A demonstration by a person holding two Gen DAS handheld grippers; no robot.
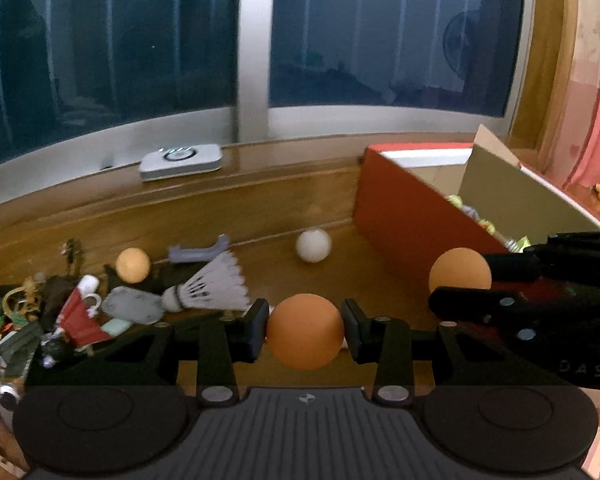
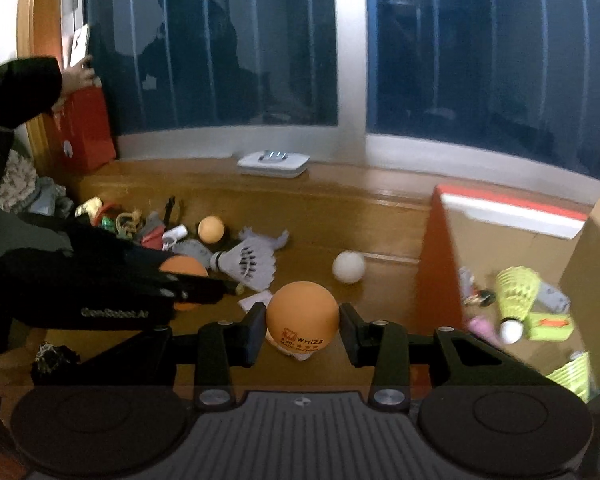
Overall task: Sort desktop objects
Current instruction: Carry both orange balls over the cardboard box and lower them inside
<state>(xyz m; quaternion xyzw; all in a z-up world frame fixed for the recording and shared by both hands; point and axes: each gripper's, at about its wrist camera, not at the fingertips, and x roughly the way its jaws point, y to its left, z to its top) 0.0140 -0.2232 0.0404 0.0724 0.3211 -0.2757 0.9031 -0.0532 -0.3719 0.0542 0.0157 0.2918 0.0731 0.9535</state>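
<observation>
We clamp an orange ball (image 1: 305,331) in the left hand-held gripper (image 1: 305,330) and another ball (image 2: 302,319) in the right hand-held gripper (image 2: 302,322), the box (image 2: 508,216) at right part-filled, clutter (image 1: 60,312) at left unsorted.

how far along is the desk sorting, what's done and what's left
Done: the red cardboard box already holds a yellow shuttlecock and other small items. In hand: the left gripper and the right gripper each clamp an orange ping-pong ball. Left: a white ping-pong ball, a third orange ball, a white feather shuttlecock and a pile of small clutter on the wooden desk.
</observation>
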